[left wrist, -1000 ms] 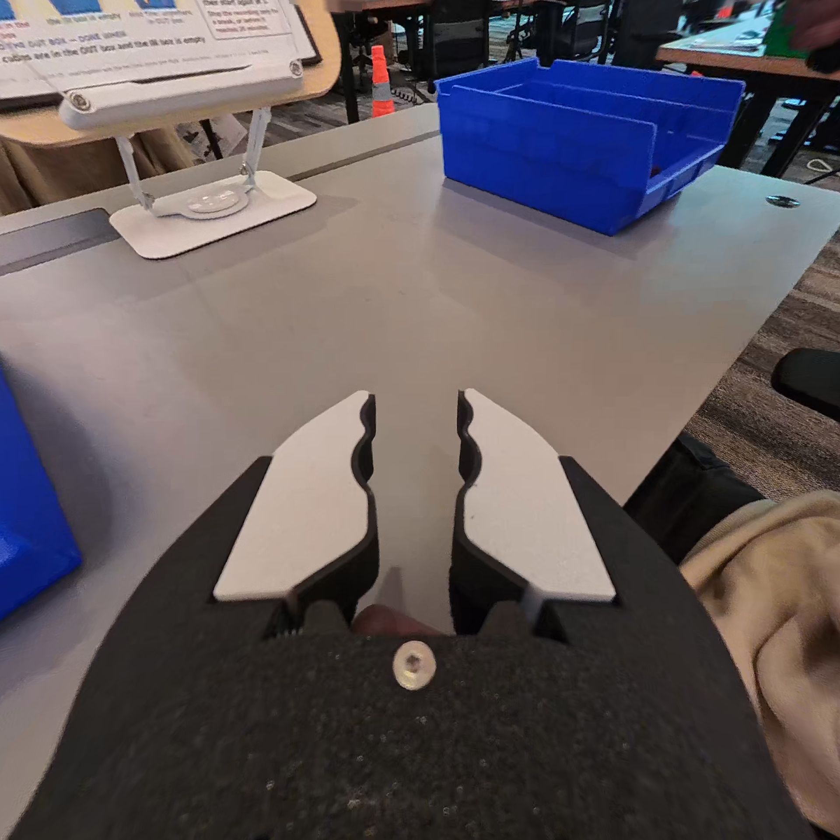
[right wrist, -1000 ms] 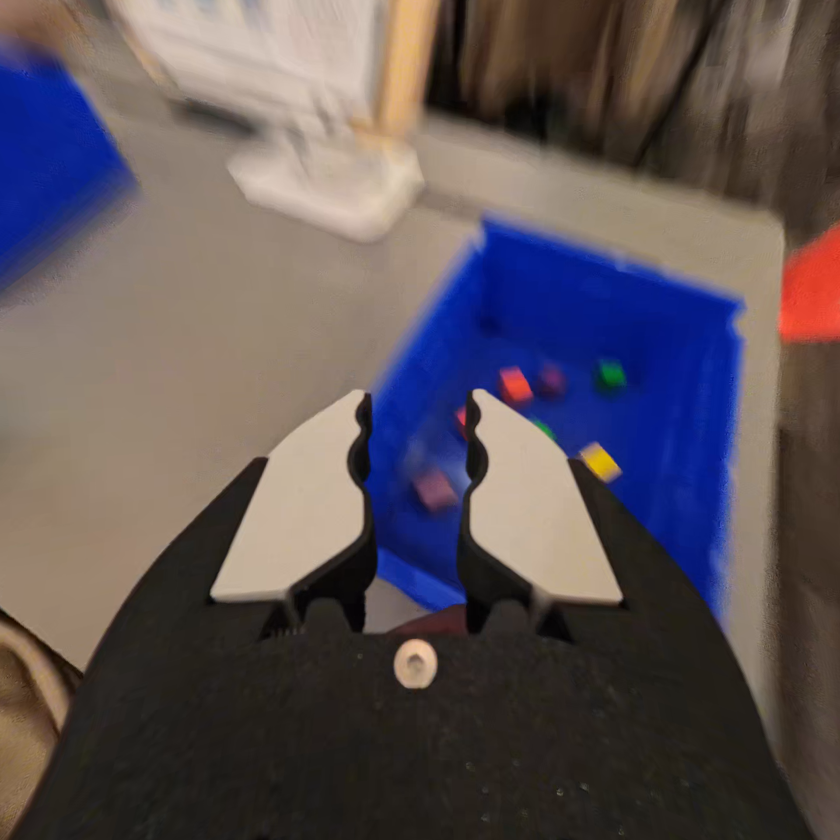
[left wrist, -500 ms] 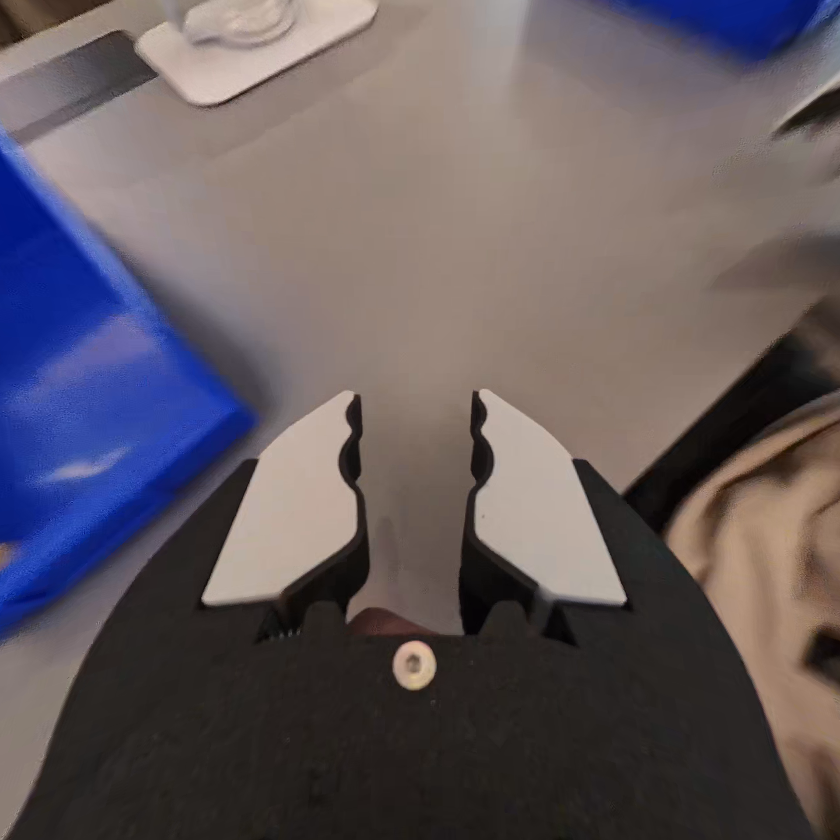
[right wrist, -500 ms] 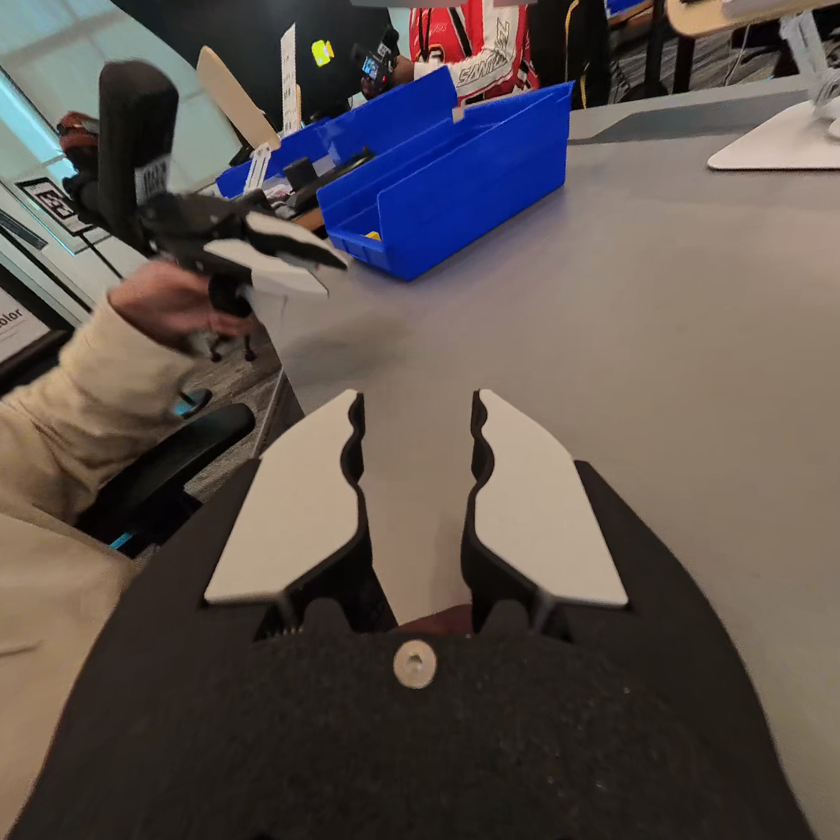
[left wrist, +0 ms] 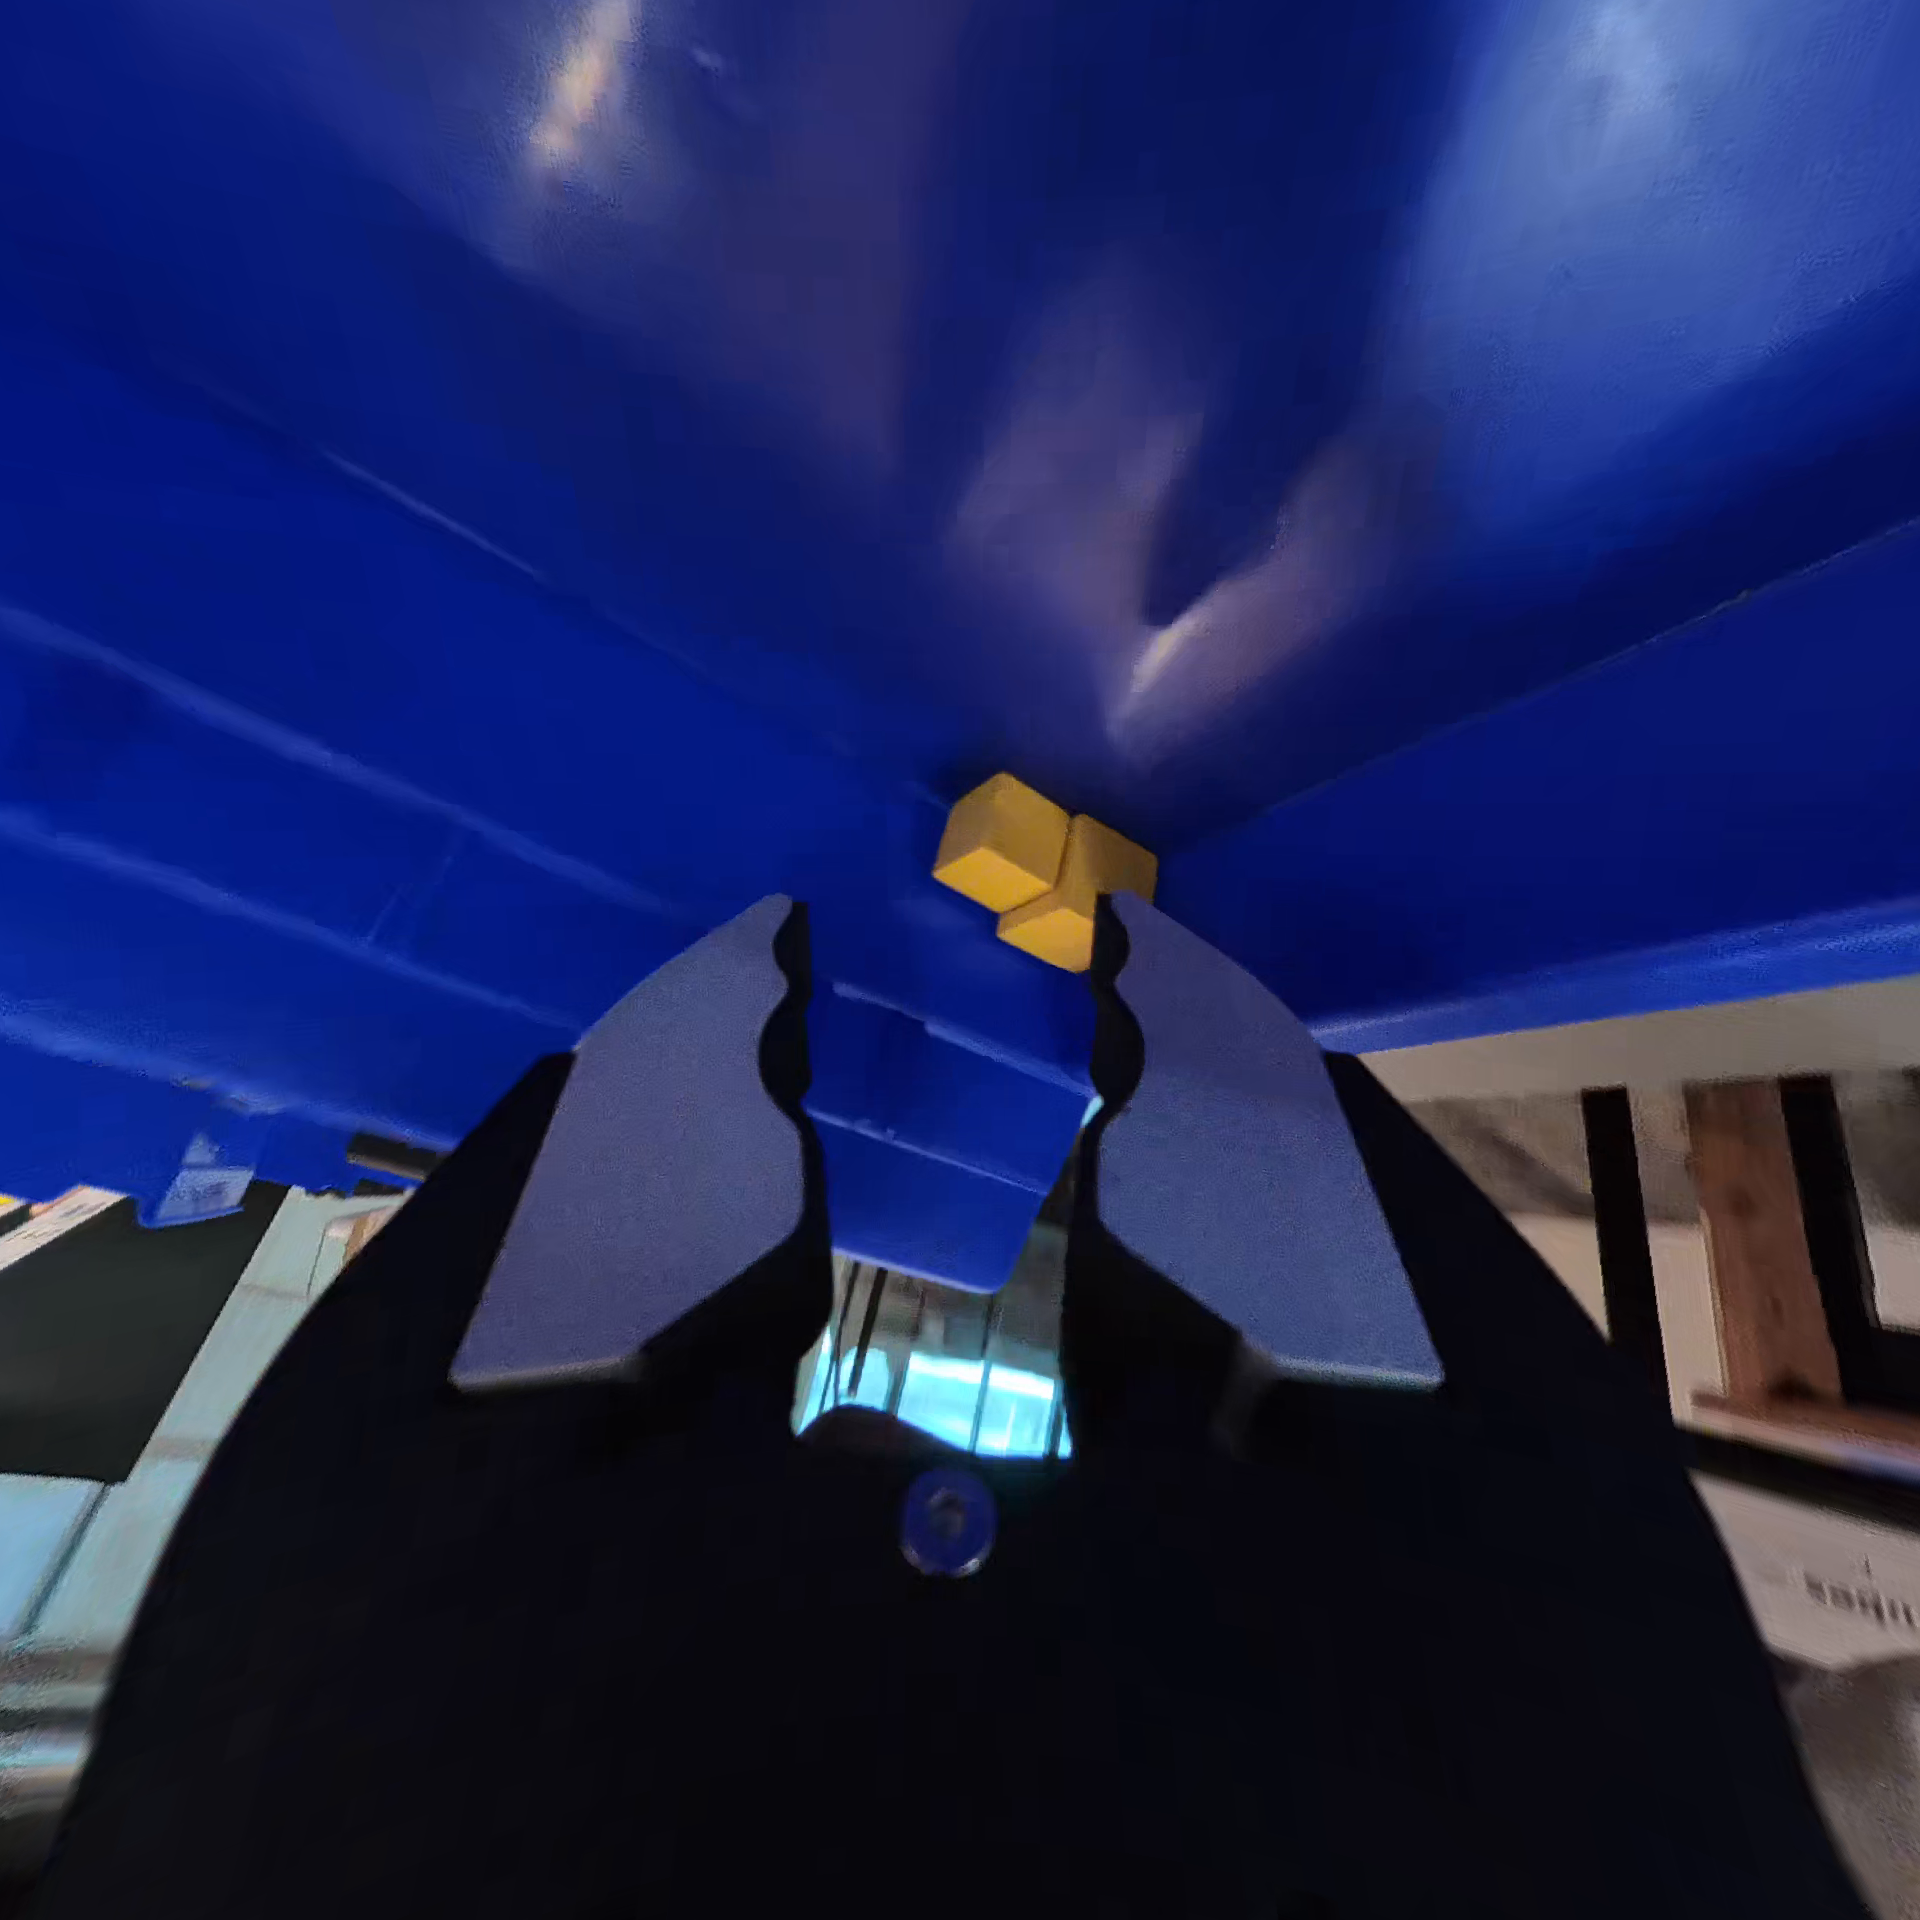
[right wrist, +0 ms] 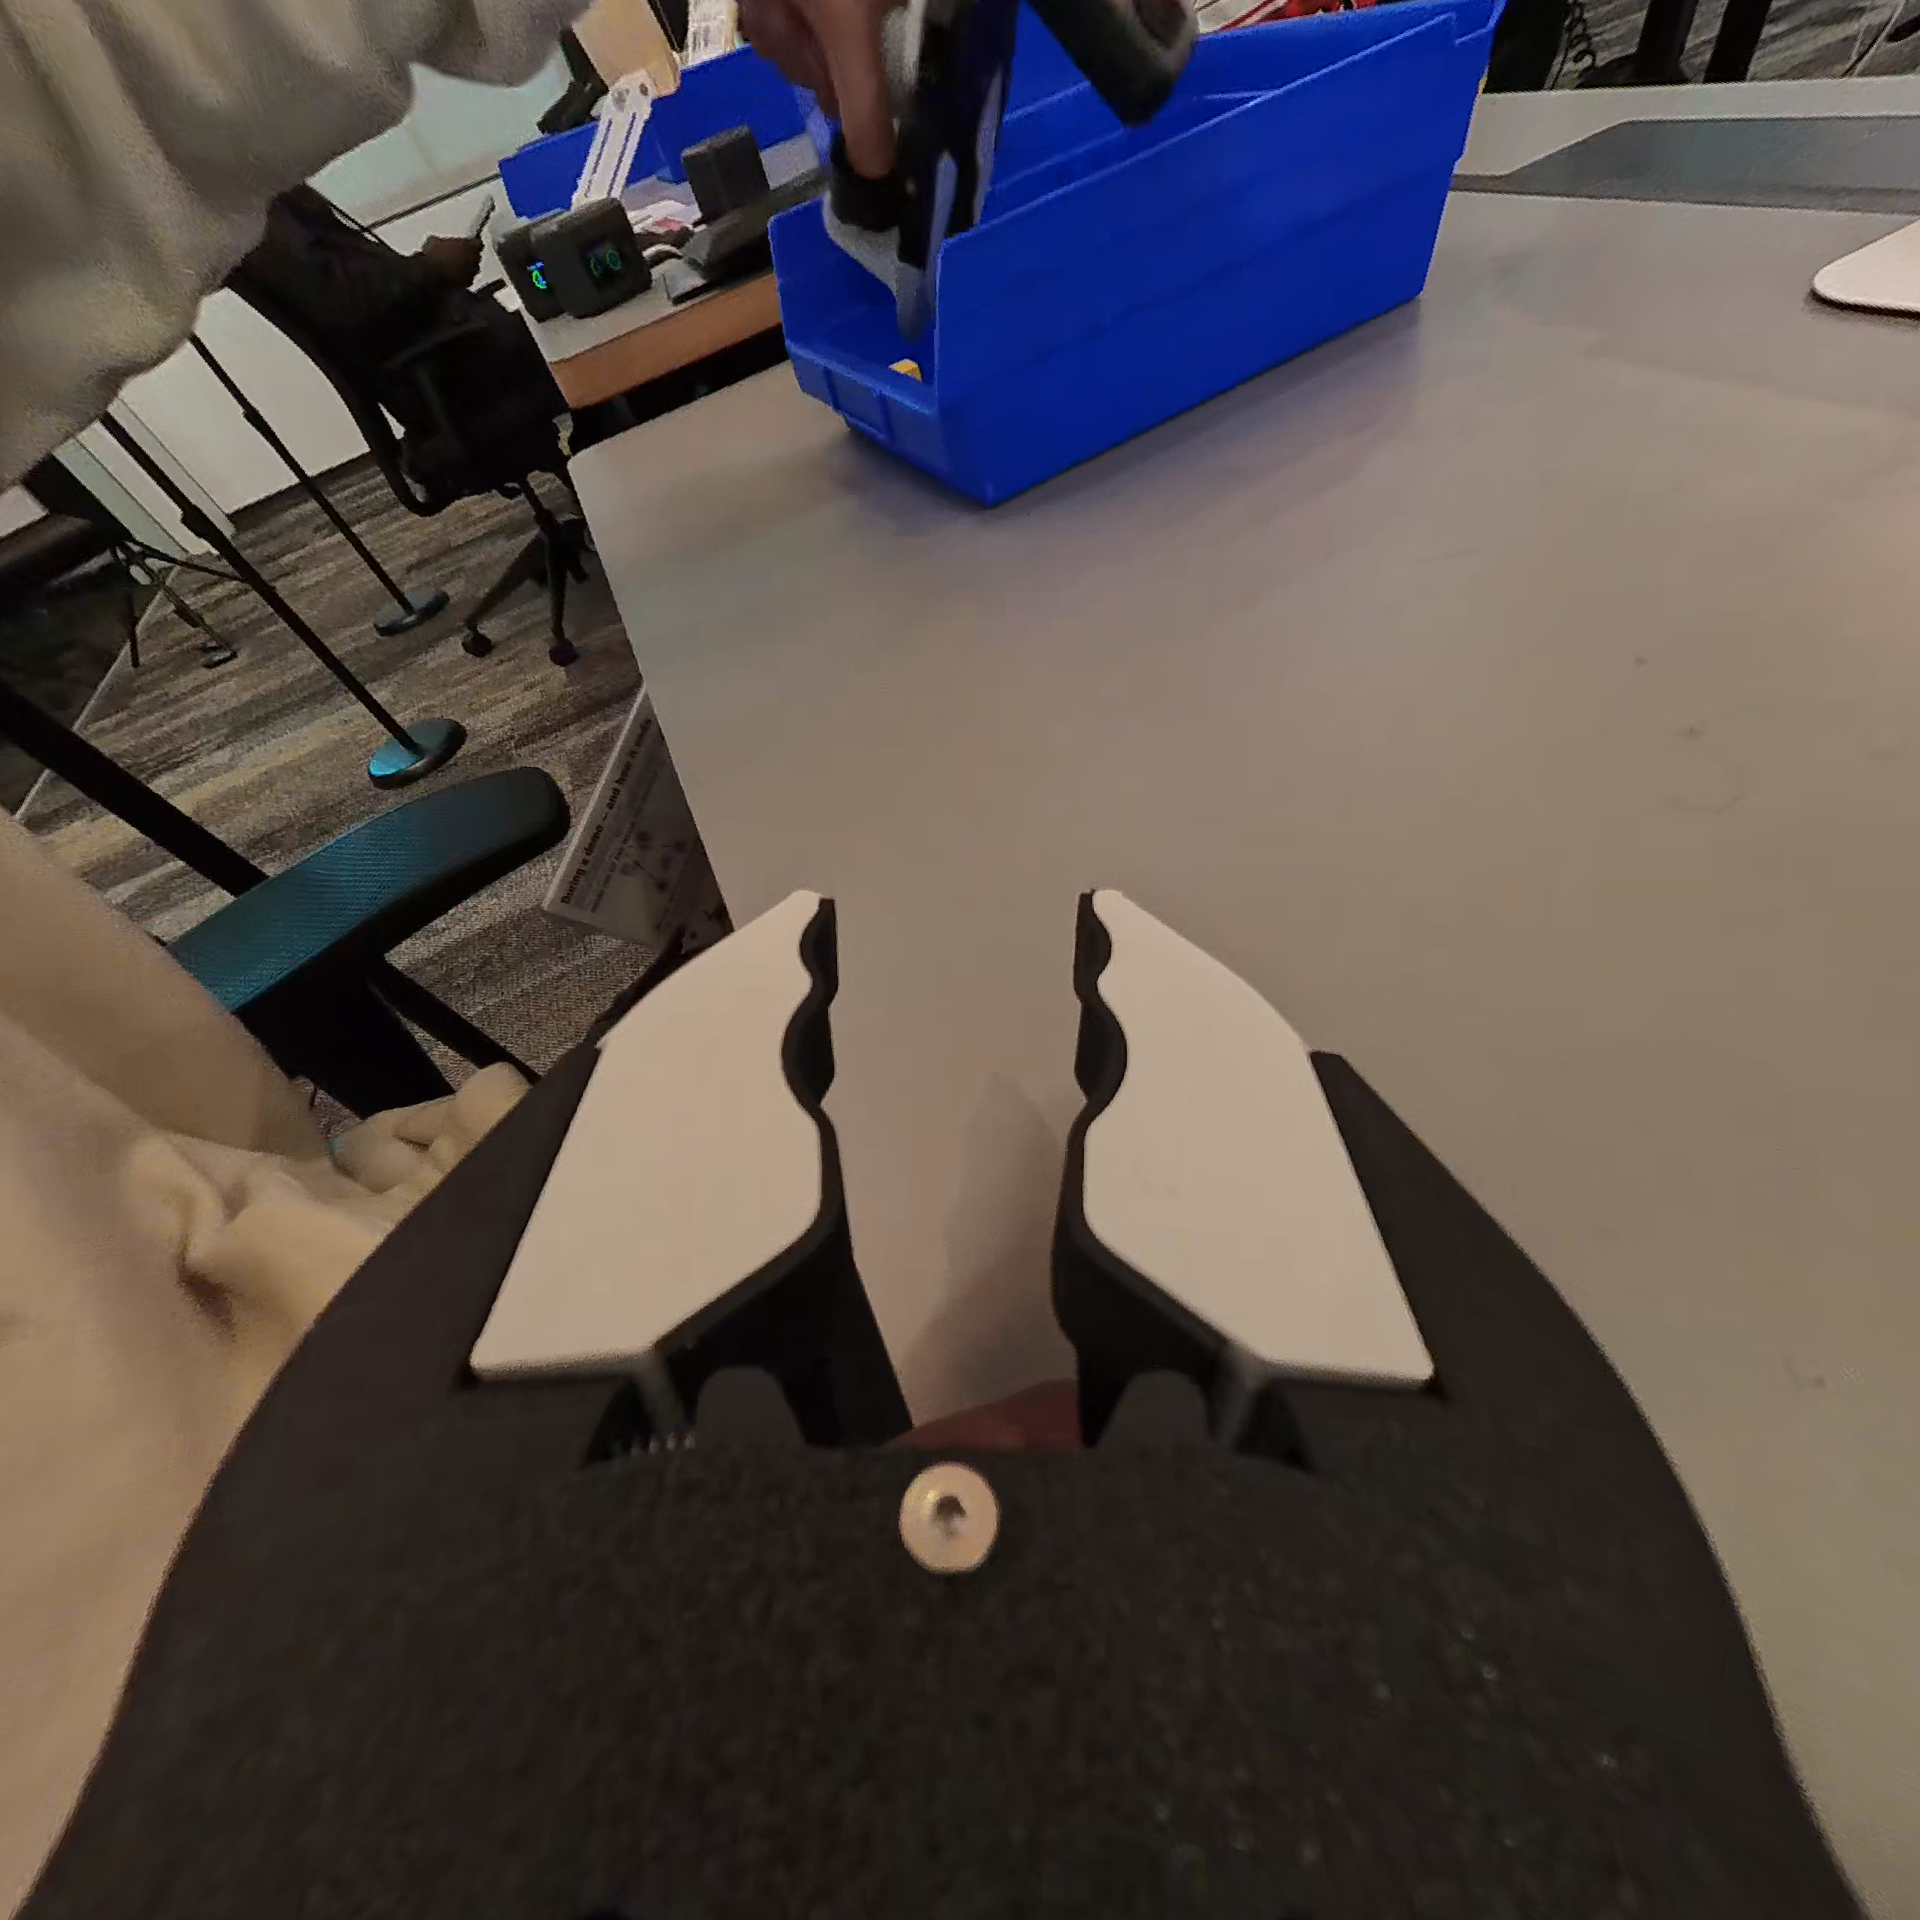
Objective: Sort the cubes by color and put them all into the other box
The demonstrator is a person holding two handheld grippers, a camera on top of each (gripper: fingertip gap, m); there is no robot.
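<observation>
In the left wrist view my left gripper (left wrist: 943, 914) is open and empty, reaching down into a blue box (left wrist: 727, 468). Two yellow cubes (left wrist: 1039, 873) lie touching in the box's corner, just ahead of the right fingertip (left wrist: 1127, 935). In the right wrist view my right gripper (right wrist: 954, 909) is open and empty, low over the grey table (right wrist: 1351, 727). The same blue box (right wrist: 1143, 260) stands at the table's far left corner, with the left gripper (right wrist: 935, 177) dipped into its near end and a bit of yellow cube (right wrist: 906, 368) showing.
A white stand base (right wrist: 1870, 275) sits at the far right edge. The table's left edge (right wrist: 644, 665) drops to carpet with a teal chair arm (right wrist: 364, 894), stanchion bases and another desk with small devices (right wrist: 582, 265). A cream sleeve (right wrist: 125, 1195) is at the left. The tips of one gripper are about 45 cm away from the tips of the other.
My left gripper swung left from over the bare table and dropped into the blue box beside the yellow cubes. My right gripper stayed open, still turned toward that box.
</observation>
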